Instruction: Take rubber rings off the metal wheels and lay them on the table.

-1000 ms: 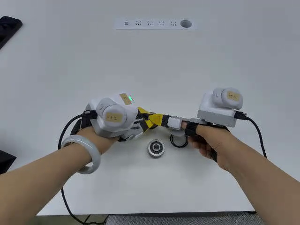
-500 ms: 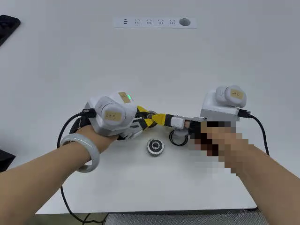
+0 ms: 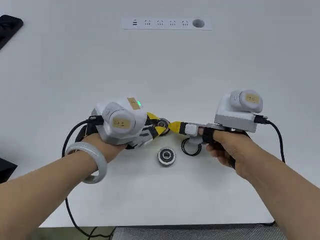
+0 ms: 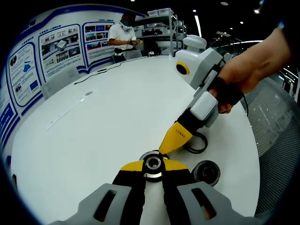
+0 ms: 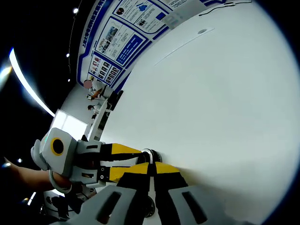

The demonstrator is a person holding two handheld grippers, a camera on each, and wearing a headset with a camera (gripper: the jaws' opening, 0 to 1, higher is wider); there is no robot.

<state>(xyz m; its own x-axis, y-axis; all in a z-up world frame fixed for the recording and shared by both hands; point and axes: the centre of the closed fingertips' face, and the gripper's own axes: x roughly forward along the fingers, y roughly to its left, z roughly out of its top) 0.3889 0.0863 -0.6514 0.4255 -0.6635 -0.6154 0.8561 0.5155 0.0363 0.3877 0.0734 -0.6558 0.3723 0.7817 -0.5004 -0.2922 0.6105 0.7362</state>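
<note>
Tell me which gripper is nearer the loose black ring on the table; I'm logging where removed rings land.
Right. The right gripper reaches across just above the loose ring; the left gripper is farther off to the ring's left, jaws shut on a metal wheel.

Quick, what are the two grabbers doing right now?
Left gripper: closed on the small round metal wheel.
Right gripper: closed, tips at that wheel's rim; whether it grips anything cannot be told.
</note>
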